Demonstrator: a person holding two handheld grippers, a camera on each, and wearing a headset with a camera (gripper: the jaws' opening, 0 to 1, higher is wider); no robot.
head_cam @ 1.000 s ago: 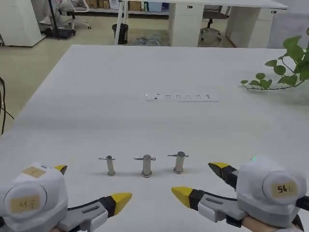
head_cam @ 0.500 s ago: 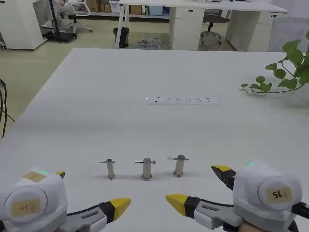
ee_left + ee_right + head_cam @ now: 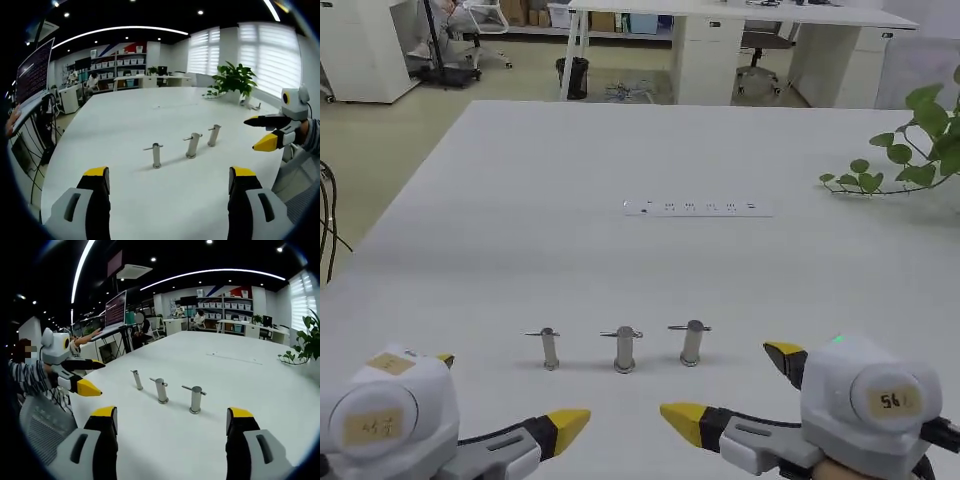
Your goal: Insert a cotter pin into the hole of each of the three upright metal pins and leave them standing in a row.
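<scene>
Head view. We list three pins upright in a row on the white table (image 3: 500, 200): left pin (image 3: 550, 349), middle pin (image 3: 624, 350), right pin (image 3: 692, 343), each with a cotter (image 3: 620, 333) crosswise through its top. The left gripper (image 3: 507, 390) sits near the bottom edge, jaws spread, holding nothing. The right gripper (image 3: 730, 383) sits beside it, jaws spread, also holding nothing. Both lie on the near side of the row, apart from the pins. A power strip (image 3: 698, 208) lies farther back, and a plant (image 3: 910, 140) is at the right edge.

Left gripper view. We see the yellow-tipped jaws wide apart, with the three pins standing ahead between them, the left pin (image 3: 156, 155) nearest. The right gripper (image 3: 254, 134) enters from the right.

Right gripper view. We see the jaws wide apart, with the row ahead and the right pin (image 3: 195, 399) nearest. The left gripper (image 3: 97, 377) enters from the left.
</scene>
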